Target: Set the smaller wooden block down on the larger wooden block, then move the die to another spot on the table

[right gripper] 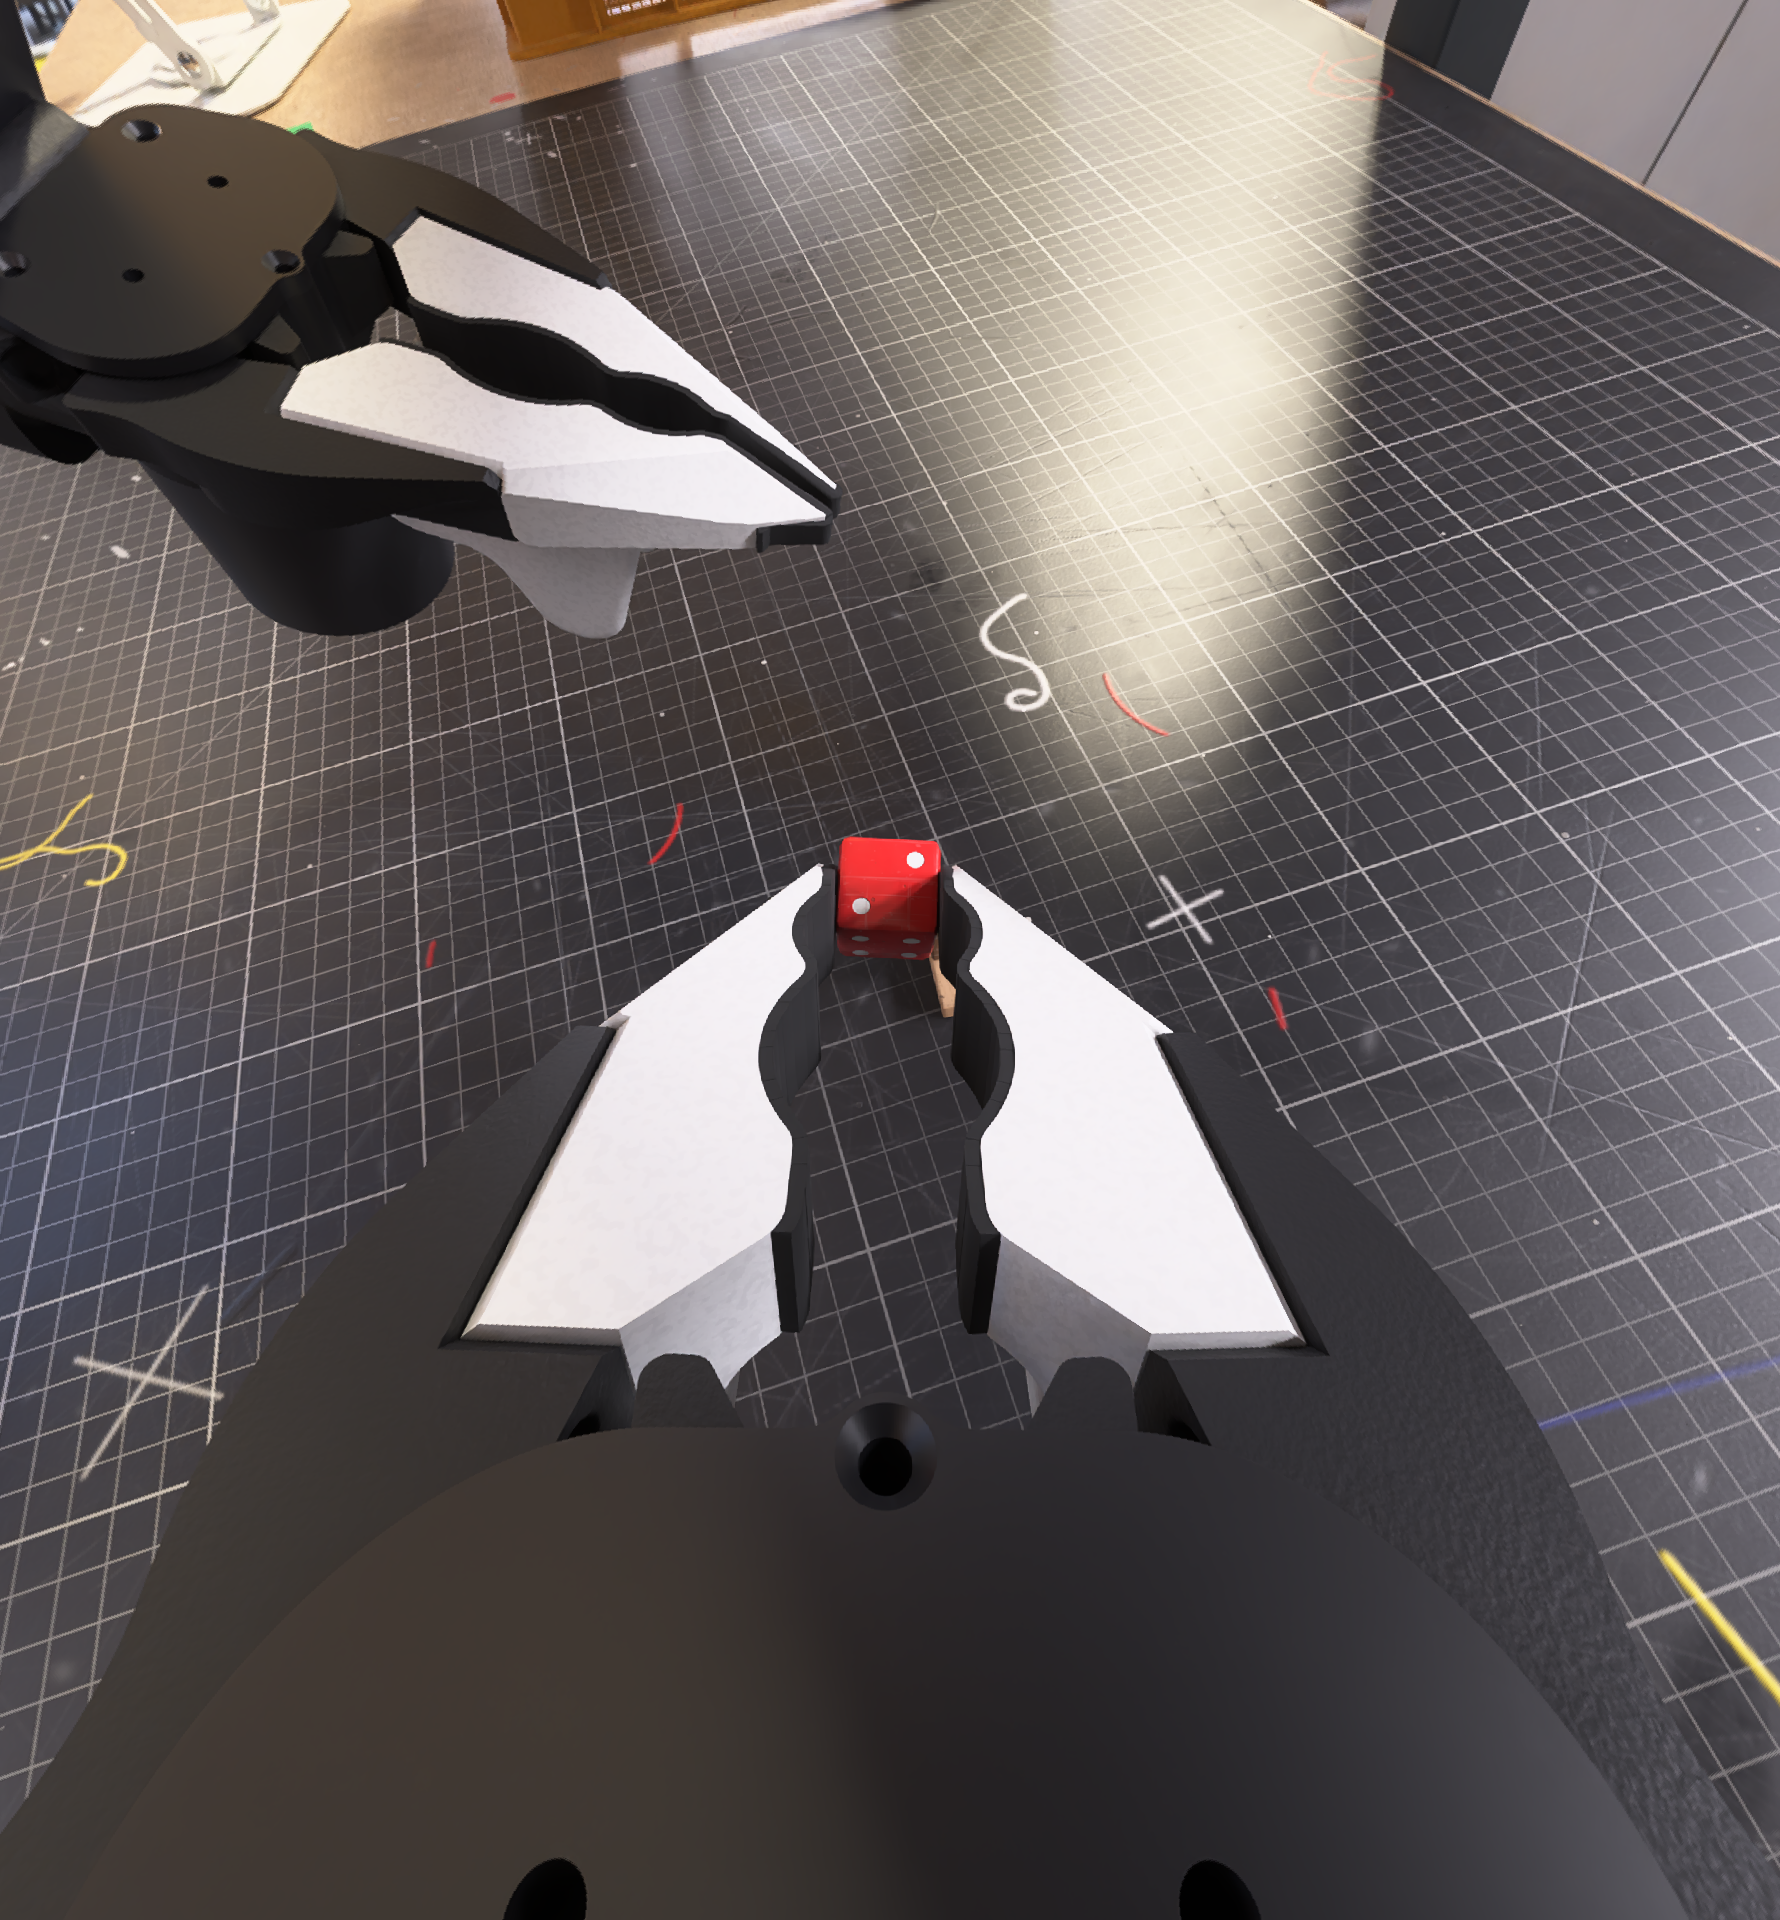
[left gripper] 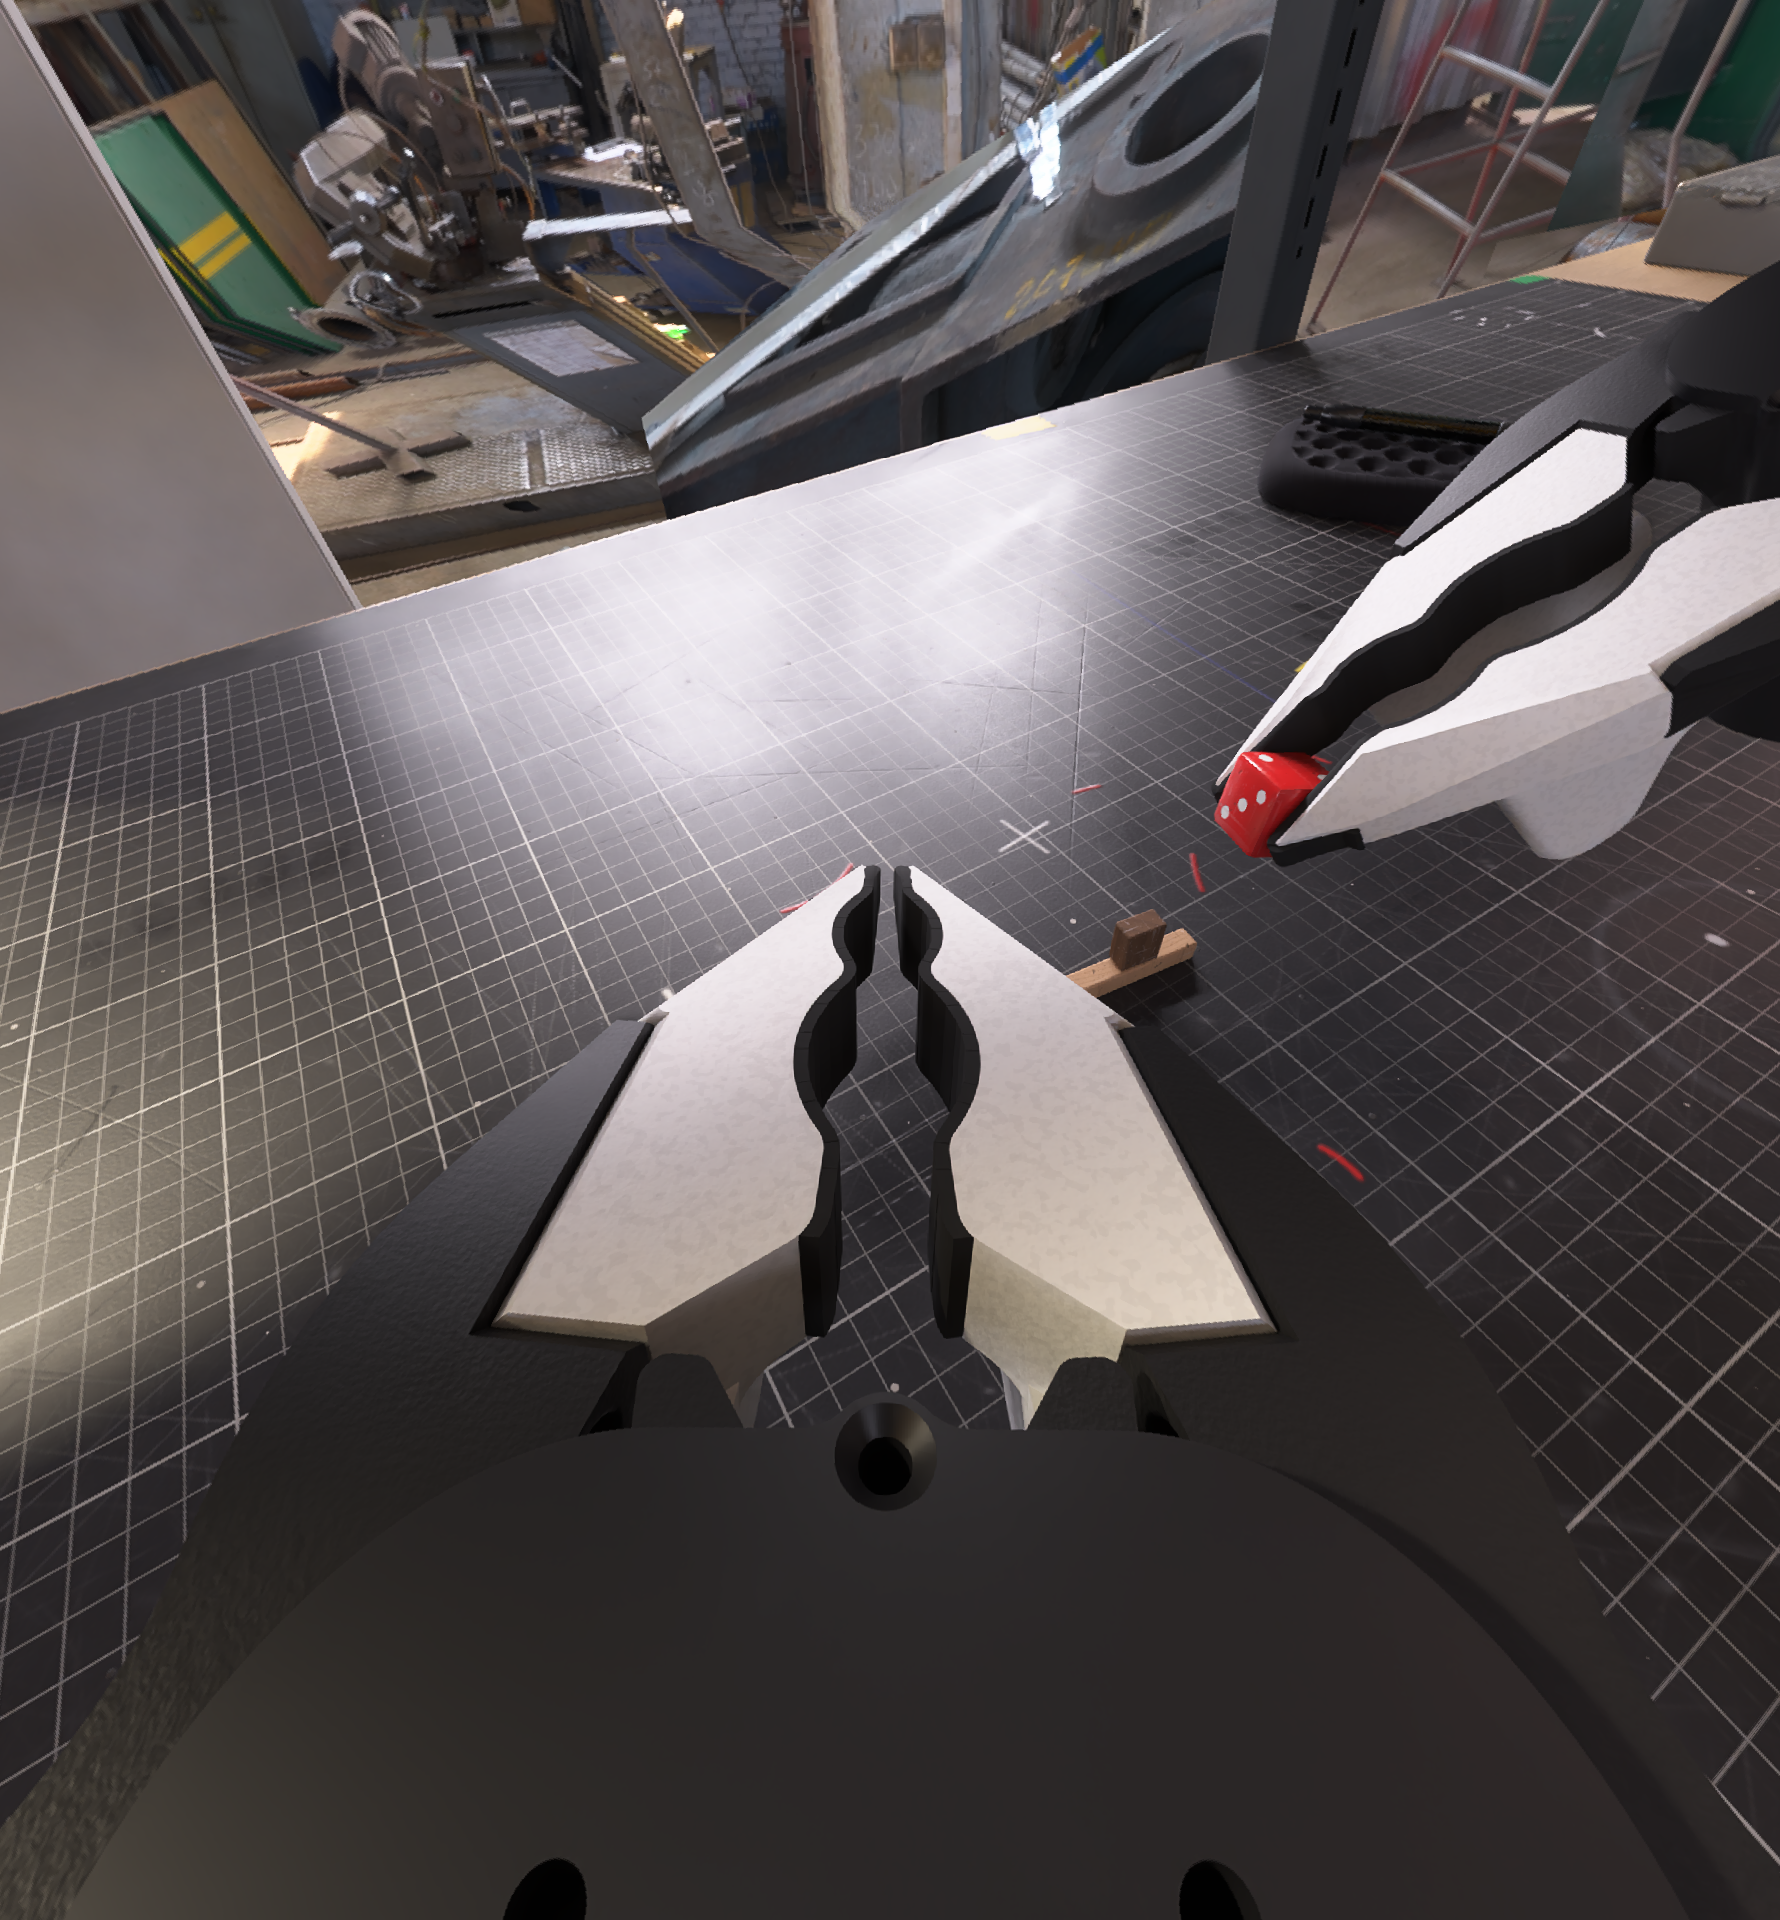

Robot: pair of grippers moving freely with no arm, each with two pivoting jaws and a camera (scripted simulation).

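Observation:
My right gripper (right gripper: 886, 883) is shut on the red die (right gripper: 888, 888) and holds it just above the black cutting mat (right gripper: 1281, 520). In the left wrist view the die (left gripper: 1262, 802) shows at the right in that gripper (left gripper: 1270, 826). The small dark wooden block (left gripper: 1138, 938) rests on the larger pale wooden block (left gripper: 1166, 958), just right of my left gripper (left gripper: 886, 883). My left gripper is shut and empty above the mat. It also shows in the right wrist view (right gripper: 798, 520). A bit of the pale block (right gripper: 943, 995) shows below the die.
A black holed tray (left gripper: 1374, 468) lies at the far right of the mat. A grey panel (left gripper: 86, 364) stands at the left. The mat's far edge (left gripper: 865, 468) drops to a workshop floor. Yellow string (right gripper: 34, 857) lies on the mat.

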